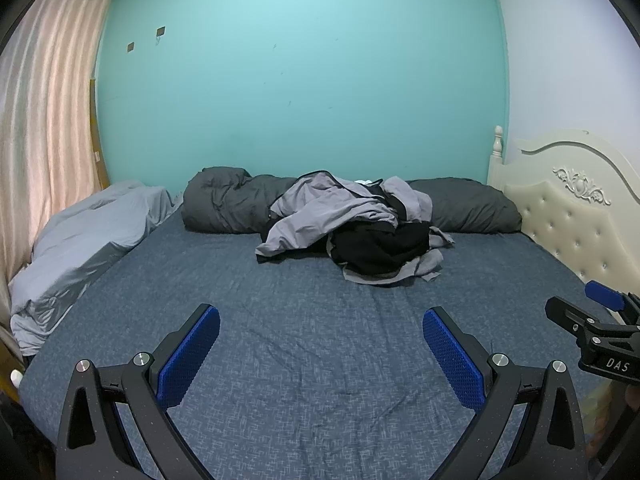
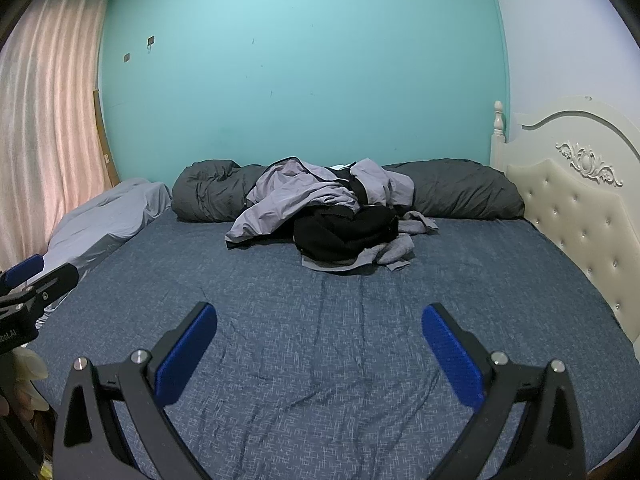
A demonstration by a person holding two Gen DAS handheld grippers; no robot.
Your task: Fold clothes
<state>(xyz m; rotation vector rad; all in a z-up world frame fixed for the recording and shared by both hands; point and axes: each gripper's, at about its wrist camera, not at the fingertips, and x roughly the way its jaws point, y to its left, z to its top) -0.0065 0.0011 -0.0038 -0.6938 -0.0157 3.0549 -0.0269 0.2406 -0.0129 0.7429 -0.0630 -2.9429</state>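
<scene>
Status: folding has not begun. Clothes pile lies heaped at the far side of the bed, resting against the dark grey rolled duvet that runs along the teal wall. The heap mixes light grey garments with a black one on its near side; how many pieces it holds cannot be told.

Left claw is released, its blue pads spread wide with nothing between them, hovering over bare sheet near the front of the bed. Right claw is likewise released and empty, at about the same depth and just beside the left one.

Judgement: the step in hand is the approach. The next move calls for reaching forward to the heap and separating a single garment, probably a grey one from the top or edge.

Room: a broad stretch of blue sheet lies open between claws and heap, enough for spreading a garment flat. Limits are the cream headboard on the right, the pale grey bedding and curtain on the left.
</scene>
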